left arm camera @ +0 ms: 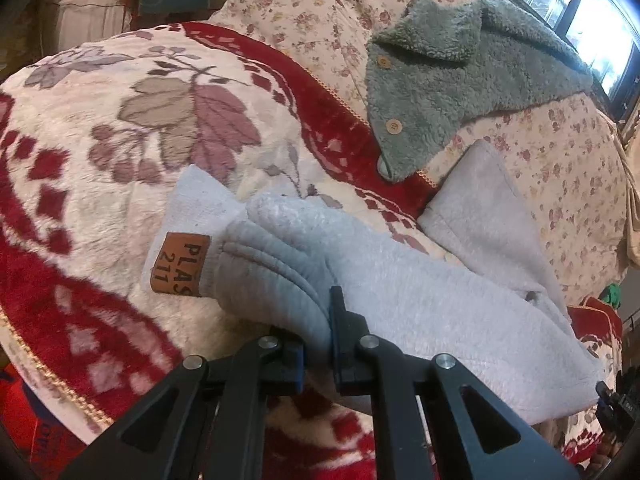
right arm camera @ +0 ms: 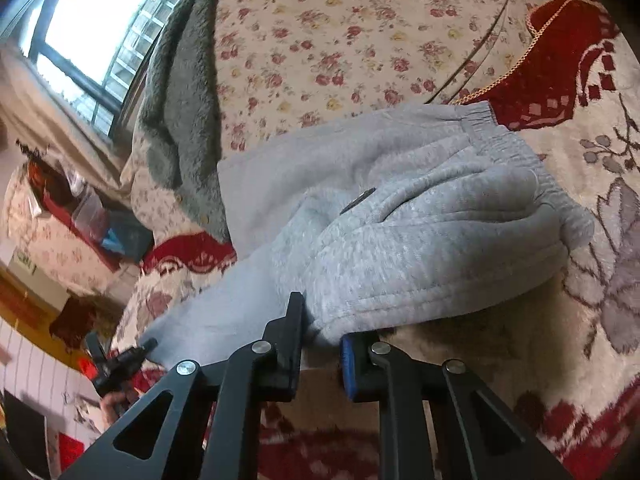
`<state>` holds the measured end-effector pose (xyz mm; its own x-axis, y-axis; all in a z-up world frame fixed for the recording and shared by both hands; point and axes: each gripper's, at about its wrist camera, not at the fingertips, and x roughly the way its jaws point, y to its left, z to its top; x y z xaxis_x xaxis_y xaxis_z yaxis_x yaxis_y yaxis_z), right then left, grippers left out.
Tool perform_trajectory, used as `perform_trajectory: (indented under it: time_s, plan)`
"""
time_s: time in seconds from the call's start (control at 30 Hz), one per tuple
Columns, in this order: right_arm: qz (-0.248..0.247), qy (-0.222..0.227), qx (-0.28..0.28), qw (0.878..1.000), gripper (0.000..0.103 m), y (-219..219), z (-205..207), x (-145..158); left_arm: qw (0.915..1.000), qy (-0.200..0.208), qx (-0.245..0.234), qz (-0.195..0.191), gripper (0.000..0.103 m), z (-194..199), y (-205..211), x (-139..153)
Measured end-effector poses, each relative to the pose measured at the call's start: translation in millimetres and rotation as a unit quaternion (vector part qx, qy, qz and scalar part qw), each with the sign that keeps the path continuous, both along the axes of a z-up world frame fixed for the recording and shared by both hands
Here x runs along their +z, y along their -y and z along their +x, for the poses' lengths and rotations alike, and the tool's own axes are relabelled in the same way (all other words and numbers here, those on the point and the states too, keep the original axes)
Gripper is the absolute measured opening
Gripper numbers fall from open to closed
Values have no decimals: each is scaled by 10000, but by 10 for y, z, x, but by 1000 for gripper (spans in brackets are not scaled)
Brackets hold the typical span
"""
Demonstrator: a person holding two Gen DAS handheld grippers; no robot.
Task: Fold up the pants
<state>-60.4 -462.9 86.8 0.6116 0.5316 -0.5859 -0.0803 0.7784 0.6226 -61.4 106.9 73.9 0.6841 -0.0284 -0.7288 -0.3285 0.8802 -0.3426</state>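
Light grey fleece pants (left arm camera: 400,280) lie bunched on a red-and-cream floral blanket (left arm camera: 100,140). A brown leather patch (left arm camera: 178,264) shows on the cuff at the left. My left gripper (left arm camera: 316,340) is shut on a thick fold of the pants at the lower middle. In the right wrist view the same pants (right arm camera: 420,216) lie folded over, with the elastic waistband (right arm camera: 492,128) at the far side. My right gripper (right arm camera: 320,340) is shut on the near edge of the pants. The other gripper (right arm camera: 120,364) shows at the lower left of that view.
A green fleece jacket (left arm camera: 440,92) with wooden buttons lies on a floral quilt (left arm camera: 320,12) behind the pants. A window (left arm camera: 600,40) is at the far right. The blanket (right arm camera: 592,280) spreads to the right. Clutter and boxes (right arm camera: 80,220) stand beyond the bed's edge.
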Motion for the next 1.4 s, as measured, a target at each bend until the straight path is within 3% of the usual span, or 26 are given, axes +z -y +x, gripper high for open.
perform_trajectory:
  time_s: [0.2, 0.4, 0.43, 0.53, 0.57, 0.83, 0.93, 1.0, 1.07, 1.1, 1.17, 1.2, 1.23, 1.33, 1.4]
  plan:
    - [-111, -215, 159, 9996, 16, -38, -145, -109, 9996, -176, 59, 191, 9, -26, 9, -89]
    - [-577, -862, 76, 9946, 20, -59, -38, -499, 9979, -461, 175, 424, 12, 8, -7, -299]
    - [-590, -1072, 51, 9925, 20, -60, -27, -592, 9977, -482, 198, 425, 19, 1, -22, -328]
    - [-661, -1034, 122, 9924, 22, -50, -70, -580, 9975, -417, 371, 442, 63, -64, -106, -331]
    - [-774, -1009, 188, 9917, 23, -49, -86, -523, 9977, -361, 424, 388, 70, -90, -142, -321]
    - [-1171, -898, 536, 9876, 39, 16, -248, -153, 9978, -139, 651, -56, 78, -123, -395, -281]
    - [-1338, -706, 611, 9866, 50, 43, -357, 4, 9964, -145, 815, -160, 84, -32, -431, -318]
    - [-1213, -634, 590, 9888, 62, 66, -382, 71, 9950, -47, 979, -212, 84, 22, -483, -305]
    - [-1108, -572, 603, 9904, 64, 58, -381, 121, 9931, 187, 1096, -373, 83, 78, -566, -269]
    - [-1078, -544, 616, 9908, 64, 39, -377, 136, 9928, 257, 1087, -428, 78, 109, -589, -247]
    - [-997, -437, 739, 9913, 64, -65, -341, 180, 9958, 325, 836, -178, 19, 210, -553, -145]
    - [-999, -363, 849, 9907, 64, -159, -313, 203, 9969, 294, 728, 79, 13, 260, -503, -97]
    - [-1000, -318, 922, 9902, 64, -222, -305, 218, 9971, 332, 576, 365, 12, 298, -446, -46]
    - [-1038, -222, 1390, 9846, 64, -628, -188, 221, 9981, 341, 243, 450, 11, 326, -372, 24]
    - [-1116, -163, 1630, 9802, 64, -842, -156, 196, 9981, 272, 202, 514, 15, 298, -342, 34]
